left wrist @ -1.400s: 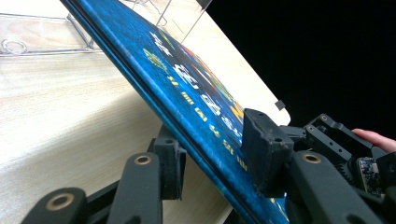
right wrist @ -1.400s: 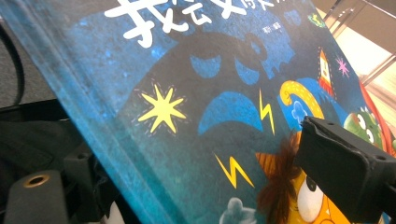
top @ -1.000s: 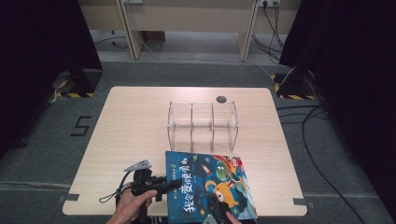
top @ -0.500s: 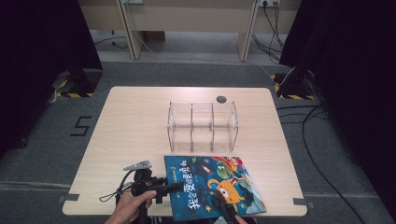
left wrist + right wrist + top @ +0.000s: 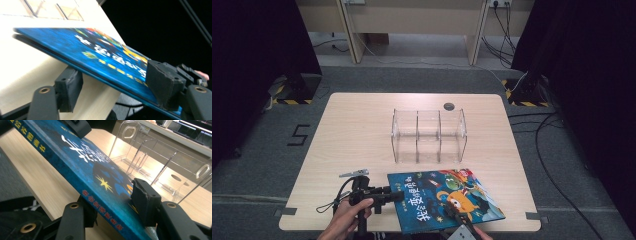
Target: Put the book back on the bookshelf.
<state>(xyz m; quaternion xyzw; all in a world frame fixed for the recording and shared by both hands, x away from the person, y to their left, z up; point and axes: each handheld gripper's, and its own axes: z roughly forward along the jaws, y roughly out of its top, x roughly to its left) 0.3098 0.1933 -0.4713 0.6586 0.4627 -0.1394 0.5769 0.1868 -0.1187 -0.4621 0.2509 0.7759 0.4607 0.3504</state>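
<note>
A blue picture book [image 5: 439,197] with a cartoon cover is held over the near edge of the wooden table [image 5: 357,130]. My left gripper [image 5: 393,195] is shut on its left edge, one jaw under the book [image 5: 75,42] and one on the cover. My right gripper [image 5: 456,216] is shut on its near edge, again with a jaw below and a jaw above the book [image 5: 75,155]. The book is tilted and raised off the table in the left gripper view. A clear acrylic divider rack [image 5: 428,135] stands just behind it.
The rack [image 5: 150,162] has three upright slots and stands mid-table. A small round dark hole [image 5: 449,106] sits near the far edge. Cables [image 5: 329,202] trail from the left gripper. Dark curtains and grey floor surround the table.
The book has turned a little and shifted right, its near right corner now further over the table's front edge. Both grippers have stayed shut on it.
</note>
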